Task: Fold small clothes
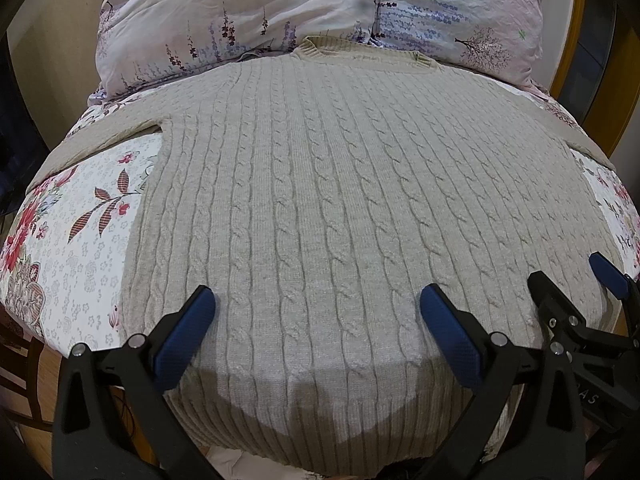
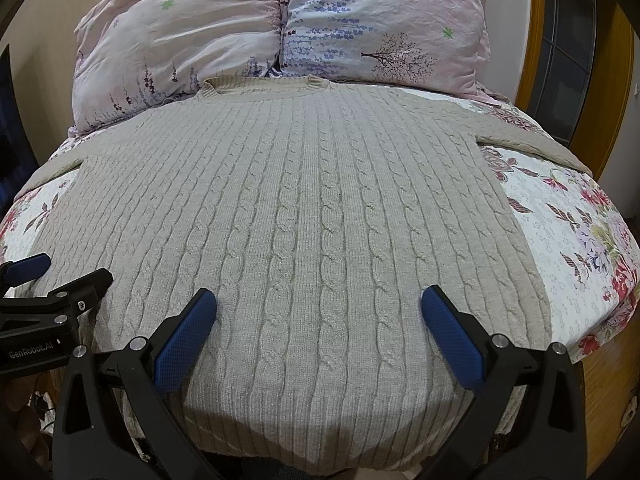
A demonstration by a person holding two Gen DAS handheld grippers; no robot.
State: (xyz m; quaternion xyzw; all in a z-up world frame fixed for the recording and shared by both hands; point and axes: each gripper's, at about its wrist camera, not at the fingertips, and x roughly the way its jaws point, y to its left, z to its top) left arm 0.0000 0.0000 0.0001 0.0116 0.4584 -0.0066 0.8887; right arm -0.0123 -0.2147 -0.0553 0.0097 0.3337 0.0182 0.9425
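1 beige cable-knit sweater (image 1: 320, 200) lies flat on bed (image 1: 80, 248) w/ 2 pillows (image 1: 280, 12), hem end under left hand-held gripper (image 1: 318, 312) & right hand-held gripper (image 2: 319, 312), both wide open, holding nothing.
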